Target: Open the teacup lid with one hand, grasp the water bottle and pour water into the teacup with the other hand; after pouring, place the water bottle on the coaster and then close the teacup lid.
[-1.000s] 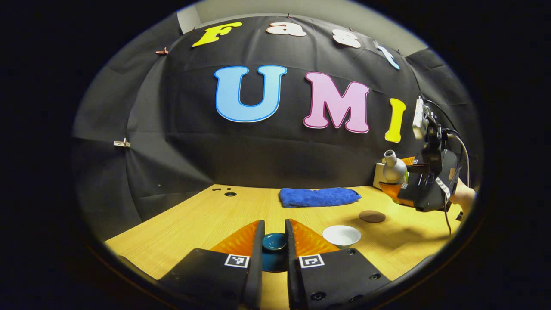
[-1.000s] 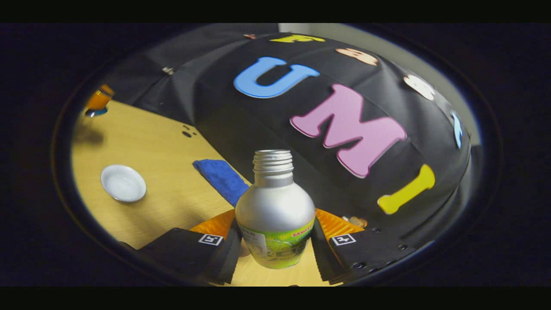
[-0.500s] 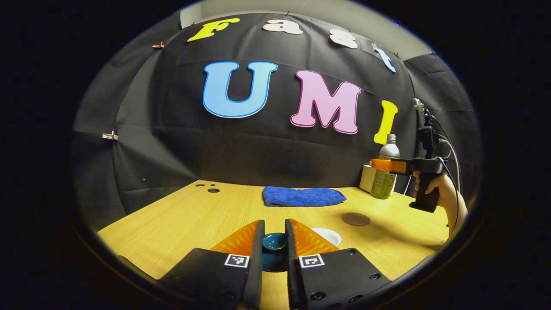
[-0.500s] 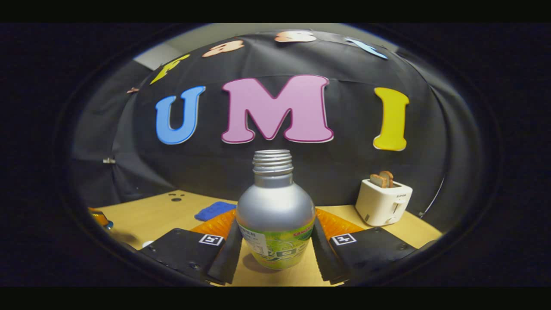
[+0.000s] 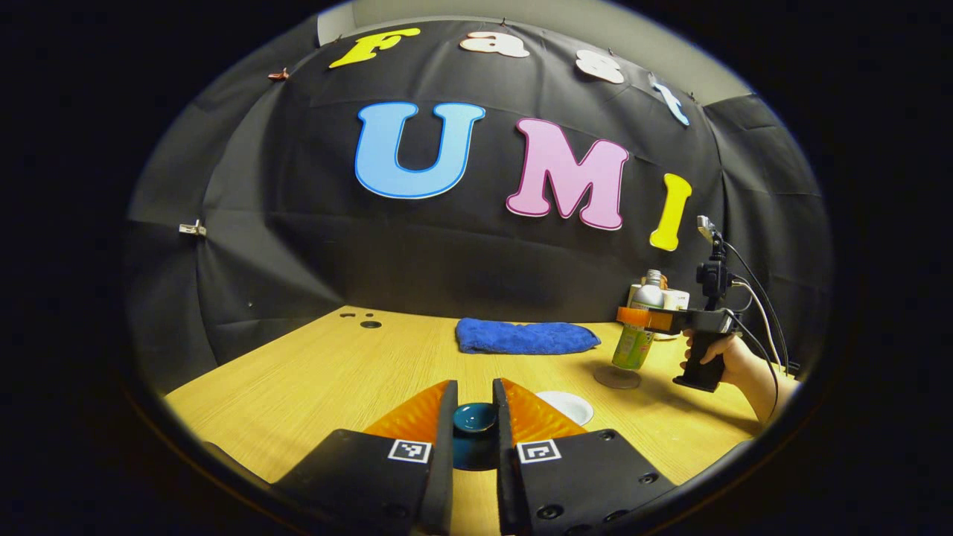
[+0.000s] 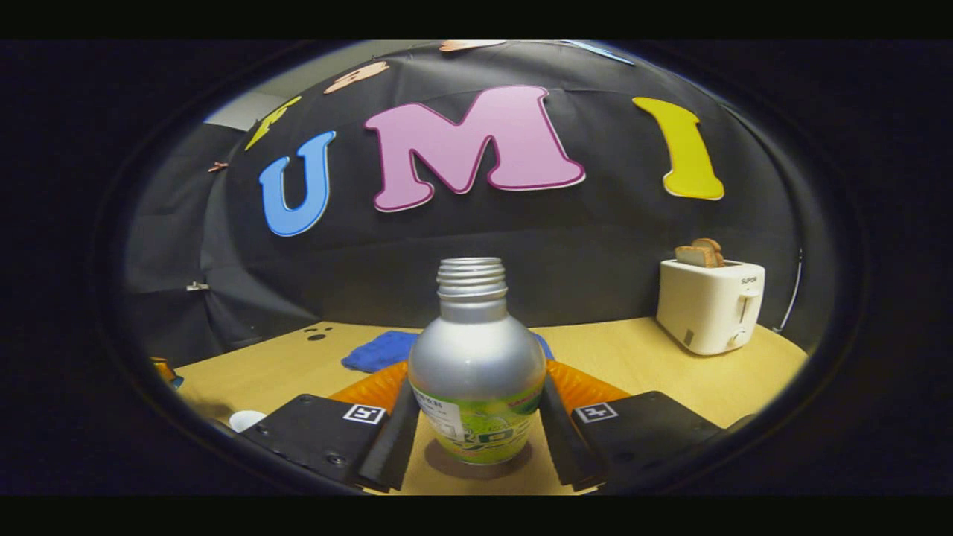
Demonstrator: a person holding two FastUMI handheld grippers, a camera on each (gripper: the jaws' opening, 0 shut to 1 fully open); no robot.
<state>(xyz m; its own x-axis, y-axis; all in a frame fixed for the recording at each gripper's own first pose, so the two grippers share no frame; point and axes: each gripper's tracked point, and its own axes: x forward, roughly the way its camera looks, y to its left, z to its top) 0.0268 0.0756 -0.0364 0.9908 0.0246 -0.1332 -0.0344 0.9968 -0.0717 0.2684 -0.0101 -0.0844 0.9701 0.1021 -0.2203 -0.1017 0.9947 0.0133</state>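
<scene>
My left gripper (image 5: pixel 474 417) is shut on the dark teal teacup lid (image 5: pixel 474 418), held above the table's near edge. The white teacup (image 5: pixel 567 406) stands uncovered just to its right, and shows small at the lower left in the right gripper view (image 6: pixel 246 420). My right gripper (image 6: pixel 476 402) is shut on the silver water bottle (image 6: pixel 476 357), which has a green label and no cap and is upright. In the left gripper view the bottle (image 5: pixel 635 341) is right over the brown coaster (image 5: pixel 616 377); whether it rests on the coaster I cannot tell.
A blue towel (image 5: pixel 525 336) lies at the back of the wooden table (image 5: pixel 335 372). A white toaster (image 6: pixel 711 305) with bread in it stands at the back right. A hand (image 5: pixel 726 359) holds the right gripper's grip.
The right gripper has swung the bottle from tilted to upright and carried it down and inward to the coaster. The left gripper has kept the lid where it was.
</scene>
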